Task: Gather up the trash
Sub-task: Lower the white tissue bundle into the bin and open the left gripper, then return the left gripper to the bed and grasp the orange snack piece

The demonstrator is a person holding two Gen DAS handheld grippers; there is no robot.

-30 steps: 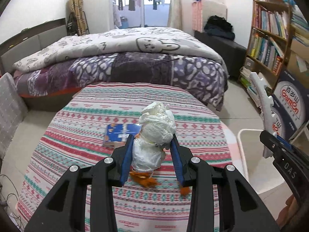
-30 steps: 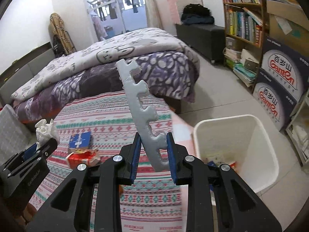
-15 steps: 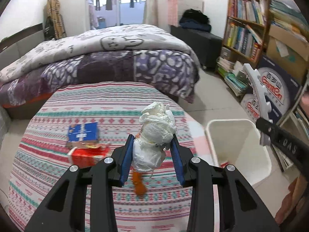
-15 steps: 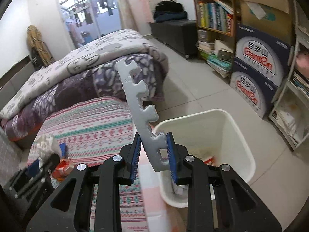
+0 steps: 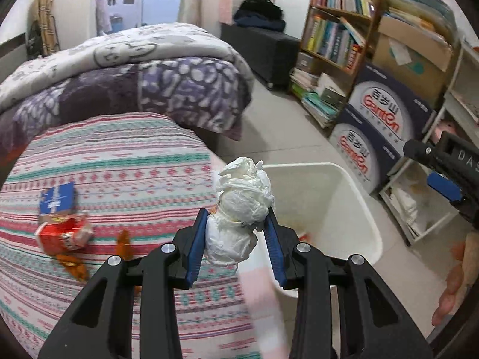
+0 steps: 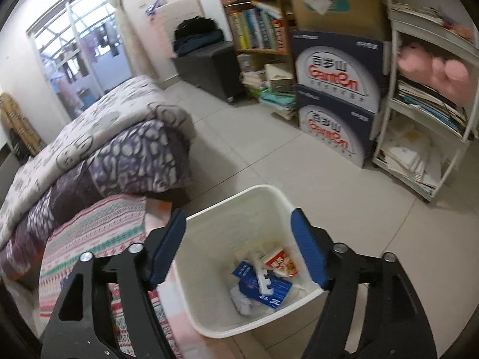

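1. Clamping the crumpled white wad (image 5: 239, 209), your left gripper (image 5: 236, 239) holds it by the bin's rim – over the desk (image 5: 104, 164) edge.
2. Your right gripper (image 6: 239, 248) fingers are opening, empty, above the white bin (image 6: 248, 329) – a white toothed strip (image 6: 262, 281) lies inside.

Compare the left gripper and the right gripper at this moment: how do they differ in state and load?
The left gripper is clamped on a crumpled white tissue wad; the right gripper holds nothing, its jaws opening. The left is above the table's edge beside the white plastic bin; the right is directly above that bin. Both have black bodies and blue pads.
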